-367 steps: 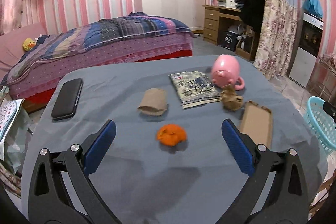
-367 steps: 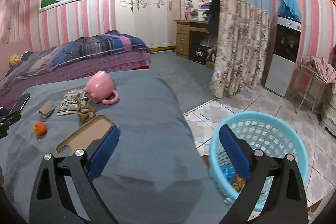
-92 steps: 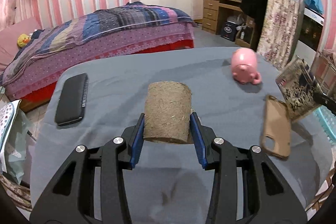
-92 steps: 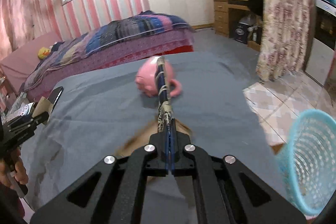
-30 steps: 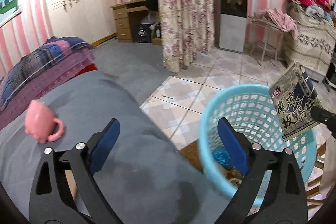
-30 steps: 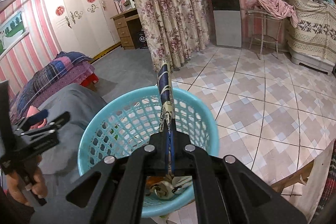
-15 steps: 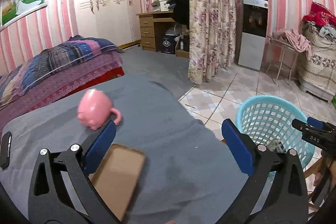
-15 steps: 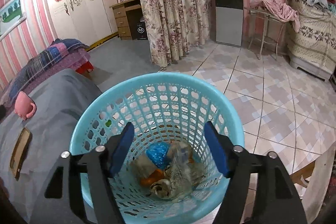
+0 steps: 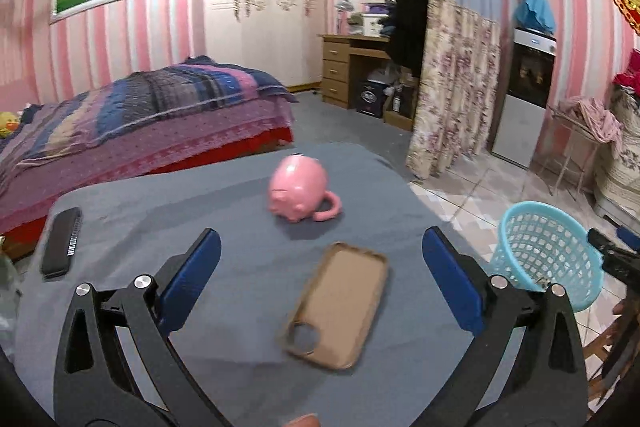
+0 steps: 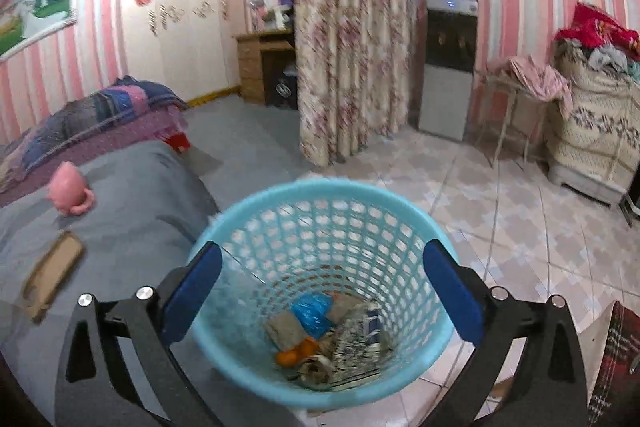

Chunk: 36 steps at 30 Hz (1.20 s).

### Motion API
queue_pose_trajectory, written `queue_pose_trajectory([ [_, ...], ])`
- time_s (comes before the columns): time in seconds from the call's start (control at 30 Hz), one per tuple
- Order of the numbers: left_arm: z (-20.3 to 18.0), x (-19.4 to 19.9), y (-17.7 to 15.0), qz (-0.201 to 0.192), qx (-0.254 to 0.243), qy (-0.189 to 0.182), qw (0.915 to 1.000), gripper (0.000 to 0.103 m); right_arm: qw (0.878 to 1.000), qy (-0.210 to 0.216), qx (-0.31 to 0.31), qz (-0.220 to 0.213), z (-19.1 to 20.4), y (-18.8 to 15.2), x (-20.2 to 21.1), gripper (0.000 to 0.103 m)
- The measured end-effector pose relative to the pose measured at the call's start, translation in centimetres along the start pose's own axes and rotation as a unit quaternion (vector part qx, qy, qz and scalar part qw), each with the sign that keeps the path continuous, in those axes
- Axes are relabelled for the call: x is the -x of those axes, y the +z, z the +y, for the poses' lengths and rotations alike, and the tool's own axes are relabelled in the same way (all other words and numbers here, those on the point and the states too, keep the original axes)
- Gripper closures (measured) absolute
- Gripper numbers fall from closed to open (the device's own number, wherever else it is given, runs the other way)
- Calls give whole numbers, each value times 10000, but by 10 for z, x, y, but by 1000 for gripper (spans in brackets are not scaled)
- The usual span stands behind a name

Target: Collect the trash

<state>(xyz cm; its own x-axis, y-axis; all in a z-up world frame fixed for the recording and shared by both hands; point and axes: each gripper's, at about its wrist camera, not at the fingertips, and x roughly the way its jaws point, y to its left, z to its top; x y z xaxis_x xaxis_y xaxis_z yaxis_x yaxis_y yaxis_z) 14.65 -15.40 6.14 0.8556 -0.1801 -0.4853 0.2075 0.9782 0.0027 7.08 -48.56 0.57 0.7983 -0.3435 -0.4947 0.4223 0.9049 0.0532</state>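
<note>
The blue basket (image 10: 320, 291) stands upright on the tiled floor just beside the grey-covered table (image 10: 132, 187), mouth up, its axis vertical. Inside, at the bottom, lie the trash pieces: a printed wrapper (image 10: 356, 347) flat and tilted against the wall, an orange peel (image 10: 294, 353), a blue scrap (image 10: 312, 309) and a brown roll (image 10: 286, 331) beside it. The right gripper (image 10: 322, 291) hangs over the basket's mouth, fingers spread wide and empty. The left gripper (image 9: 322, 279) is also spread wide with nothing between its pads, held above the table. On the table a tan phone case (image 9: 336, 305) lies face up, its long axis running from near-left to far-right, camera hole toward the gripper. Beyond it a pink pig mug (image 9: 300, 189) lies on its side, handle to the right. A black phone (image 9: 62, 247) lies near the left edge, well apart from both. From this view the basket (image 9: 548, 259) shows past the table's right edge.
</note>
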Motion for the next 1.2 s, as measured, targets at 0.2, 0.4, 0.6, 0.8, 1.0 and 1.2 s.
queue_pose_trajectory([
  [0.2, 44, 41, -9, -98, 244, 114, 9996, 6, 9980, 474, -18, -413, 34, -2, 57, 4],
  [0.4, 64, 70, -31, -165, 193, 296, 9992, 5, 9955, 772, 410, -362, 86, -30, 90, 4],
  [0.6, 82, 85, -57, -85, 279, 379, 9989, 5, 9925, 909, 755, -309, 129, -51, 112, 4],
  [0.8, 92, 88, -83, -32, 319, 470, 9984, 5, 9919, 948, 795, -301, 156, -76, 124, 4],
  [1.0, 91, 79, -101, 94, 266, 454, 9986, 5, 9917, 987, 765, -303, 172, -85, 126, 4],
  [1.2, 85, 72, -107, 78, 278, 411, 9987, 5, 9913, 939, 858, -327, 180, -87, 122, 4],
])
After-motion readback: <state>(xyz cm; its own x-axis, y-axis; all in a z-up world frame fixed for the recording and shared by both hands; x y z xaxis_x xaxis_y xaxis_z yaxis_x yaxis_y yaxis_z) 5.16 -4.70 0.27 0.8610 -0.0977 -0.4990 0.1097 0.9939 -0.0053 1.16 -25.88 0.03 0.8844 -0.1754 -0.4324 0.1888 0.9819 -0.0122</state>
